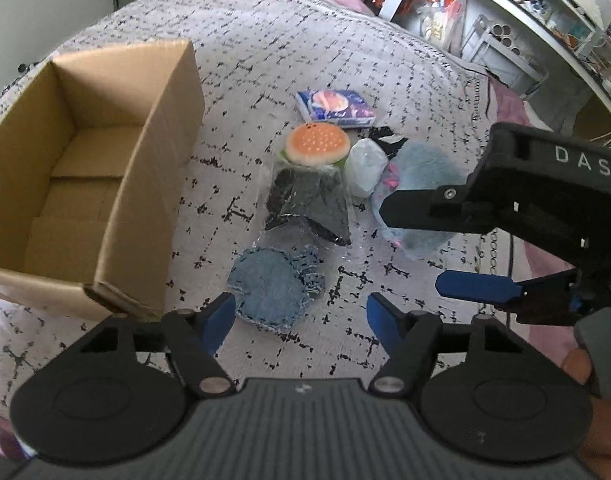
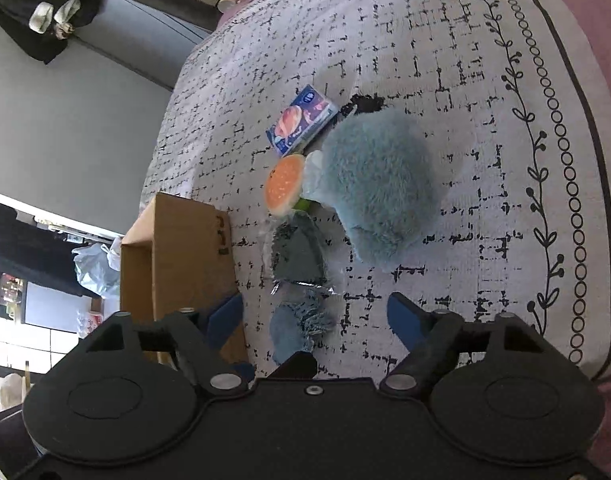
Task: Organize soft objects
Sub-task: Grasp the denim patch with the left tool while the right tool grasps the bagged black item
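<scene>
Soft things lie in a cluster on the bedspread: a denim pad (image 1: 273, 284), a dark cloth in clear wrap (image 1: 305, 204), a burger toy (image 1: 317, 145), a white pouch (image 1: 364, 166), a blue tissue pack (image 1: 335, 107) and a fluffy blue plush (image 1: 421, 168). An open, empty cardboard box (image 1: 85, 184) stands to their left. My left gripper (image 1: 301, 320) is open just above the denim pad. My right gripper (image 2: 315, 320) is open above the pile, near the plush (image 2: 379, 184); it shows from the side in the left wrist view (image 1: 409, 240).
The patterned grey bedspread (image 1: 265, 40) covers the bed. Cluttered white shelves (image 1: 525, 8) stand at the back right. In the right wrist view a grey wall (image 2: 65, 128) and a plastic bag (image 2: 97, 268) lie beyond the box (image 2: 185, 264).
</scene>
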A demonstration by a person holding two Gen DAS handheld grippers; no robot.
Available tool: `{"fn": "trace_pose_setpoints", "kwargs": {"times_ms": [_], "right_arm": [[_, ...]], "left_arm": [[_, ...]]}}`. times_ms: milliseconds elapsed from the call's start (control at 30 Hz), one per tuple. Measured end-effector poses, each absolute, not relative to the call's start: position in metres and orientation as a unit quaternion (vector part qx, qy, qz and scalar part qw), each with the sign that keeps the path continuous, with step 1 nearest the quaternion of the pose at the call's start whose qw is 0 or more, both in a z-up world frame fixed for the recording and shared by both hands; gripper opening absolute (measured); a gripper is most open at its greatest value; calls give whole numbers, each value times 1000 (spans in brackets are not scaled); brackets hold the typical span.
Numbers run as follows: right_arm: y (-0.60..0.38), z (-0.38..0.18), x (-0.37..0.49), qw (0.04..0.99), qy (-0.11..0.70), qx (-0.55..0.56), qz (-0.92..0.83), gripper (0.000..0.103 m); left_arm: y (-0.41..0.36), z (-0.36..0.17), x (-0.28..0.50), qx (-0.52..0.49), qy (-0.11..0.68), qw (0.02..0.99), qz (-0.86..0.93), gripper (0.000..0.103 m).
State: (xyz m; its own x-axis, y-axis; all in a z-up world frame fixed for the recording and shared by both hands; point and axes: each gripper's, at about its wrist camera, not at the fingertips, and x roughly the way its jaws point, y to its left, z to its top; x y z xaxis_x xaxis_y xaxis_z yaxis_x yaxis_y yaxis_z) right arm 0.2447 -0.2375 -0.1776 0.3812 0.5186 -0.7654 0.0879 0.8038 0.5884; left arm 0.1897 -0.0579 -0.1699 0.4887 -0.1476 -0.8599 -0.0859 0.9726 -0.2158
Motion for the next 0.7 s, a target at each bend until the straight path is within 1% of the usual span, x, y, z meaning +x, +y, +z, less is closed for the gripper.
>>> {"fn": "trace_pose_setpoints", "kwargs": {"times_ms": [133, 333, 367, 400, 433, 500, 700], "right_arm": [[-231, -189, 252, 772, 551, 281, 146, 63], [-225, -197, 260, 766, 553, 290, 151, 61], [-224, -199, 261, 766, 552, 292, 151, 61], [-224, -200, 262, 766, 551, 295, 151, 61], [-223, -202, 263, 766, 550, 297, 151, 61], [-222, -205, 266, 765, 550, 301, 148, 61], [-220, -215, 275, 756, 551, 326, 136, 61]], "left_arm": [[-58, -182, 198, -124, 510, 851, -8, 64], [-55, -195, 207, -139, 513, 847, 16, 64], [-54, -197, 209, -144, 513, 846, 18, 62], [-52, -199, 210, -147, 514, 845, 20, 56], [-51, -201, 211, -153, 516, 842, 23, 53], [-47, -204, 213, -166, 519, 838, 27, 43], [-41, -204, 211, -194, 515, 834, 35, 35]]}}
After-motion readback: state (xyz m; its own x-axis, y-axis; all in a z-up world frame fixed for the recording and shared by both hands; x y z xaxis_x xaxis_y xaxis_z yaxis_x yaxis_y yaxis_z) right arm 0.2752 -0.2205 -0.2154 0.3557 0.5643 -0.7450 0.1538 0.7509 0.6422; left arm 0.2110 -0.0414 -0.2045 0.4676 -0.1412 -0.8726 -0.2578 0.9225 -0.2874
